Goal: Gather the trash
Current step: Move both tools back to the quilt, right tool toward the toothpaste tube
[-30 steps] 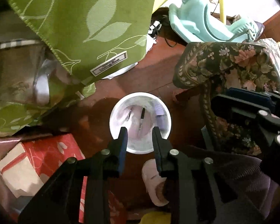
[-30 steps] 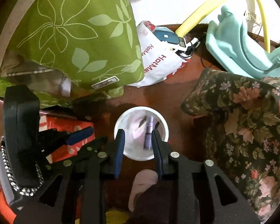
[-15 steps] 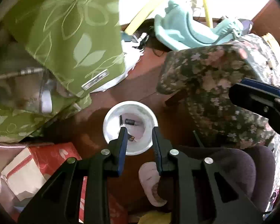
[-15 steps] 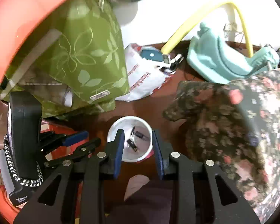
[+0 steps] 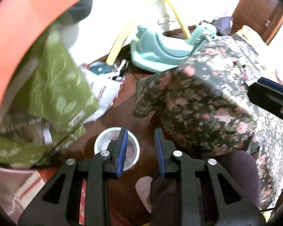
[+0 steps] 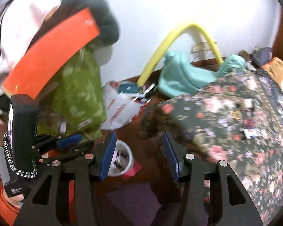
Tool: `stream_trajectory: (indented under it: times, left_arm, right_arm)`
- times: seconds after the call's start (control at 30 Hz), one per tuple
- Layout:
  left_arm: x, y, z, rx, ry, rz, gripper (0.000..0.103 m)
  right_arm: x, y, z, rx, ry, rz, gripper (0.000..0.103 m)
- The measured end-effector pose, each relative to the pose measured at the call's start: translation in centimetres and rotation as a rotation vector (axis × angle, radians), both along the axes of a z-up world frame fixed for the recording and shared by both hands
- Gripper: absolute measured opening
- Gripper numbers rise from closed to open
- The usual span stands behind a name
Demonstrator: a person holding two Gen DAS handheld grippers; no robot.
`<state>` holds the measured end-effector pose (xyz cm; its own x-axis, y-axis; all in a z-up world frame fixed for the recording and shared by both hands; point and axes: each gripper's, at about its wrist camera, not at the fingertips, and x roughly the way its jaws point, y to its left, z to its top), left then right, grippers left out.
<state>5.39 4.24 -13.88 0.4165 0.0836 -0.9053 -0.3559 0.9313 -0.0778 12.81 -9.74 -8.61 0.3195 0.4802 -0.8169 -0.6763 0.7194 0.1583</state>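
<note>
**Both claws spread and empty above the white bin**

Nearest in the left wrist view, at 6 o'clock, the left gripper (image 5: 140, 151) has its blue-padded jaws spread apart with nothing between them. Just beyond its left finger, at about 7 o'clock from the frame's middle, stands the white bin (image 5: 101, 141) on the dark red floor (image 5: 126, 98); what lies inside is blurred. A pale slipper (image 5: 143, 187) sits at 6 o'clock beneath the jaws.

In the right wrist view the right gripper (image 6: 139, 155) is likewise spread wide and empty at 6 o'clock. The bin (image 6: 127, 150) shows just behind its left finger, with several small dark pieces of trash (image 6: 120, 154) lying in it. A pink scrap (image 6: 133, 169) lies on the floor touching the bin's near side. The left gripper (image 6: 69, 145) appears at 8 o'clock.

Farther off, a flowered cloth (image 5: 207, 101) covers furniture from 3 to 4 o'clock. A green leaf-print bag (image 5: 60, 86) hangs at 9 o'clock, with a white plastic bag (image 5: 105, 94) beside it at 10 o'clock. At the far wall, around 12 to 1 o'clock, rest a teal plastic seat (image 5: 156, 50) and a curved yellow tube (image 5: 122, 35). An orange band (image 6: 51, 54) crosses at 10 o'clock, blurred.
</note>
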Motion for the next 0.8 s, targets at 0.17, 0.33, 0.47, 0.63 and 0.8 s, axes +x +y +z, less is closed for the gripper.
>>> stream_trajectory:
  times: [0.17, 0.33, 0.47, 0.63, 0.8]
  left_arm:
    - [2.7, -3.1, 3.3, 0.029, -0.053, -0.068, 0.029]
    - [5.5, -6.7, 5.6, 0.066, -0.104, -0.132, 0.033]
    - [8.0, -9.4, 6.0, 0.051, -0.121, -0.189, 0.035]
    - [11.5, -12.3, 5.4, 0.034, -0.115, -0.245, 0.035]
    - [14.7, -14.4, 4.0, 0.014, -0.099, -0.294, 0.036]
  right_arm:
    - [1.6, -4.8, 2.1, 0.026, -0.067, -0.111, 0.047]
    - [4.0, -10.0, 2.7, 0.024, -0.073, -0.212, 0.047]
    - [6.0, -14.0, 2.3, 0.015, -0.052, -0.287, 0.047]
    - [8.5, -18.4, 1.0, 0.015, -0.013, -0.405, 0.047]
    - [11.2, -21.1, -1.7, 0.023, 0.086, -0.471, 0.047]
